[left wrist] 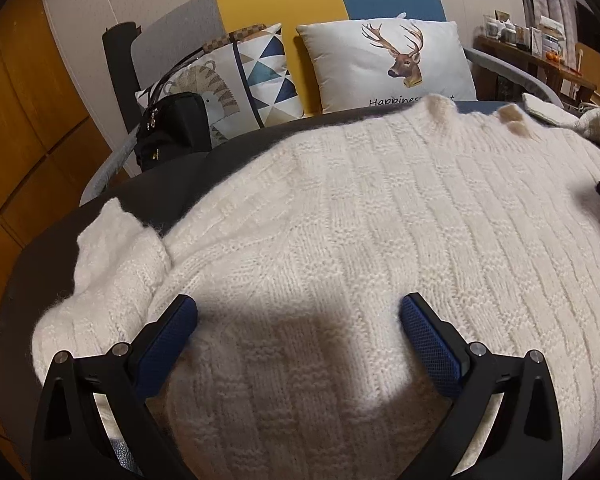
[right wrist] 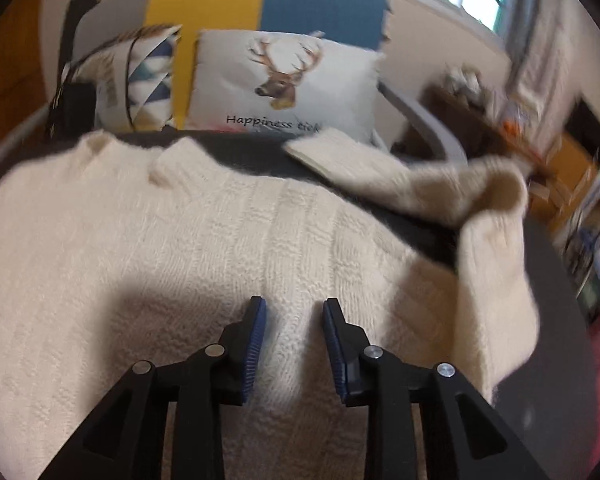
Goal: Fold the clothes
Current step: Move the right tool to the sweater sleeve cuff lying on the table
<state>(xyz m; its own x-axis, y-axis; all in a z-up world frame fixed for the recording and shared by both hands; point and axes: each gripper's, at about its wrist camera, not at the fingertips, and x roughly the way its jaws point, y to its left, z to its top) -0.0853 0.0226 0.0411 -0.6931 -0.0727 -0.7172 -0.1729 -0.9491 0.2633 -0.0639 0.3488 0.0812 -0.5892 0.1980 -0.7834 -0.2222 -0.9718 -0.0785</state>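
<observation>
A cream knitted sweater (left wrist: 380, 216) lies spread flat on a dark sofa seat (left wrist: 172, 184), collar toward the cushions. My left gripper (left wrist: 298, 312) hovers wide open over its lower body, nothing between the blue pads. One sleeve (left wrist: 112, 248) lies bunched at the left. In the right wrist view the same sweater (right wrist: 180, 240) fills the middle, its other sleeve (right wrist: 480, 208) bent and crumpled at the right. My right gripper (right wrist: 295, 312) is partly open just above the knit, holding nothing. The view is motion-blurred.
A deer-print cushion (left wrist: 392, 64) and a triangle-pattern cushion (left wrist: 244, 76) lean on the yellow and blue backrest. A black handbag (left wrist: 172, 128) sits at the seat's back left. A wooden shelf (left wrist: 540, 60) with small items stands at the right.
</observation>
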